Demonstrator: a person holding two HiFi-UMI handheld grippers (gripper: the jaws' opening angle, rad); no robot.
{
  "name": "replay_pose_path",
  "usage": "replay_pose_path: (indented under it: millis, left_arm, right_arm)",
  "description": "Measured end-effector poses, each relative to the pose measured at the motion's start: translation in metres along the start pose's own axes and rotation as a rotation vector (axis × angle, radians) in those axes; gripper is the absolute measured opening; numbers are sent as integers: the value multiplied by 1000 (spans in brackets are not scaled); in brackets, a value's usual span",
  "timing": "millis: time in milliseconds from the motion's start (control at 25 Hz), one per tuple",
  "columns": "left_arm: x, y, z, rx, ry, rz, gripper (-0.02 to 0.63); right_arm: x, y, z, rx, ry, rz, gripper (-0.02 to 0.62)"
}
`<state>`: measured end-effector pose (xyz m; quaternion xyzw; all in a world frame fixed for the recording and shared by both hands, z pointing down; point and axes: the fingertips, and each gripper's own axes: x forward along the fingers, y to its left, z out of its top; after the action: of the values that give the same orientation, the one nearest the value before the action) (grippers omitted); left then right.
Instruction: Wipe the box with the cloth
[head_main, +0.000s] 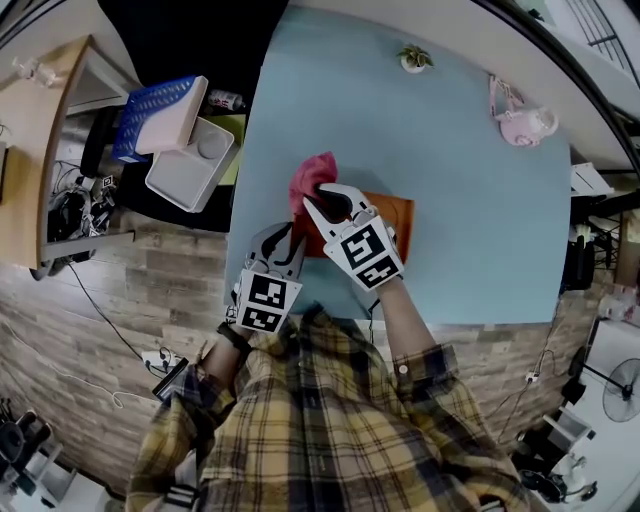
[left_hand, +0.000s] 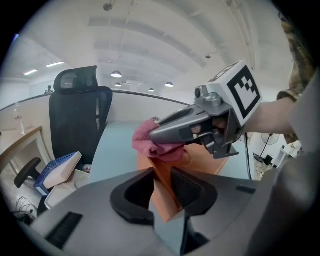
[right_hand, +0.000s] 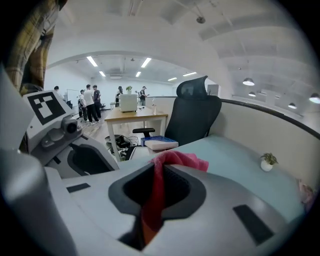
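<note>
An orange box (head_main: 398, 212) lies on the light blue table (head_main: 450, 160) close to the near edge. A pink cloth (head_main: 308, 178) is bunched over the box's left end. My right gripper (head_main: 322, 198) is shut on that cloth; in the right gripper view the cloth (right_hand: 156, 195) hangs pinched between the jaws. My left gripper (head_main: 283, 240) sits at the box's near left corner. In the left gripper view the box (left_hand: 166, 197) has its orange edge clamped between the jaws, with the right gripper (left_hand: 156, 135) and the cloth (left_hand: 150, 142) just beyond.
A small potted plant (head_main: 413, 58) and a pink-and-white teapot (head_main: 522, 123) stand at the table's far side. Off the table's left edge are a blue basket (head_main: 150, 115), a white tray (head_main: 190, 165) and a black office chair (left_hand: 80, 115).
</note>
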<state>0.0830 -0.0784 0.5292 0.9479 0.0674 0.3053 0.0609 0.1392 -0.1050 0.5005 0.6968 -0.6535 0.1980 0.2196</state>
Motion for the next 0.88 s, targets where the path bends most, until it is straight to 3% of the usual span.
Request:
replay_pose_path:
  millis: [200, 880]
  left_arm:
    - [0, 1, -1, -3, -9, 6, 101]
    - [0, 3, -1, 5, -8, 20, 100]
  right_arm:
    - [7, -9, -12, -51, 106, 6, 44]
    - [-13, -25, -37, -99, 238, -25, 44]
